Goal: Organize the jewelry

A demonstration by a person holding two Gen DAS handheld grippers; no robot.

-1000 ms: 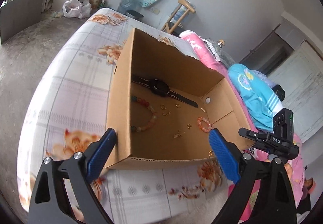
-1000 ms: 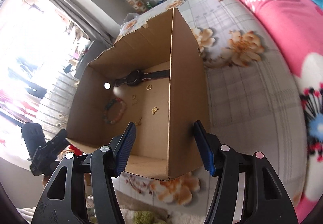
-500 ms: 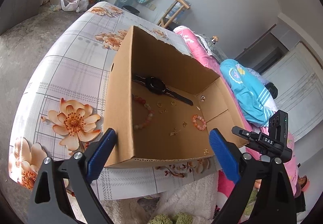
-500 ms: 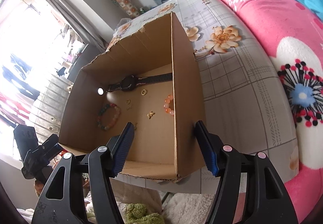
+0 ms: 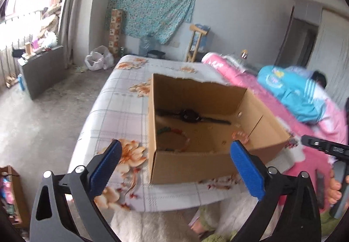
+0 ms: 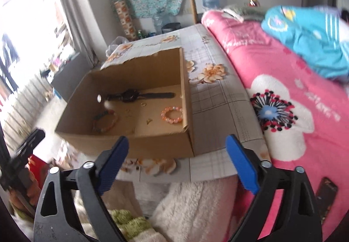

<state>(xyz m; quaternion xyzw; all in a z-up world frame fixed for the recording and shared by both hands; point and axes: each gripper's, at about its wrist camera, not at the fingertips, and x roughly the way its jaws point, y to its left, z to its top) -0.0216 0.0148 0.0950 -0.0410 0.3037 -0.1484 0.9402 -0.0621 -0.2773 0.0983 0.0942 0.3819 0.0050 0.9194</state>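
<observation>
Box [image 5: 192, 161] sits at the bed's [image 5: 122, 111] near edge, top open. Inside: black watch [image 6: 139, 95] along the far wall, dark bead bracelet [image 6: 104, 121], orange bead bracelet [image 6: 172, 115], small gold bits. My left tongs [image 5: 173, 169] and right tongs [image 6: 176, 163] have just been opening, now wide, nothing between them.

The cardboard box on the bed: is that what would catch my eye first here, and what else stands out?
Yes. The open cardboard box sits on the flowered sheet, with a black watch along its far wall and an orange bead bracelet by its right wall. Beside it lies a bright pink quilt, and both blue-padded grippers, left gripper and right gripper, hang open before the box.
</observation>
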